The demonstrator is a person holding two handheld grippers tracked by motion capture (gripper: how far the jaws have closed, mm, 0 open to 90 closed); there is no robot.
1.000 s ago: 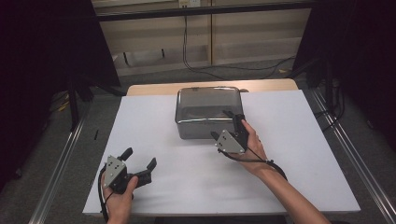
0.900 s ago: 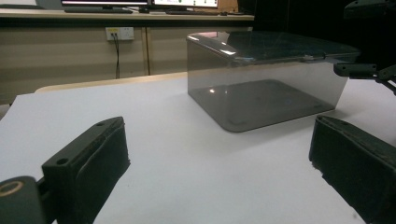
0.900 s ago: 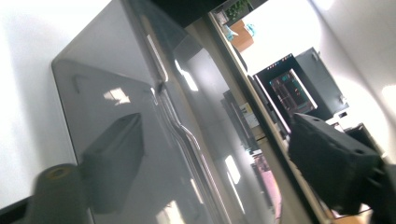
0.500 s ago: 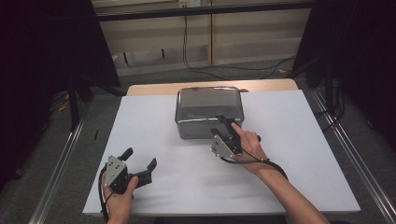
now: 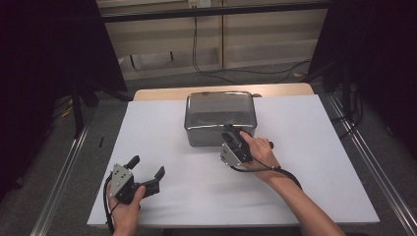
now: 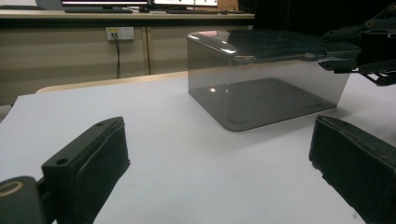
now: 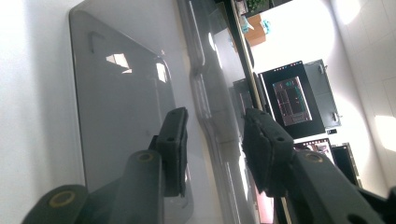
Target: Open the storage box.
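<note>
My right gripper (image 5: 230,131) has just been closing, jaws straddling the lid rim of the smoky clear box (image 5: 220,117) mid-table, not yet pinching. Slick rim may slip out. Left gripper (image 5: 147,172) gapes wide, idle.

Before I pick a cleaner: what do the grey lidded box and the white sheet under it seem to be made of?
The smoky grey see-through lidded box looks like glossy tinted plastic: its floor shows through the walls and its lid glints. The white table sheet looks matte, likely paper or laminate; no glare.
</note>
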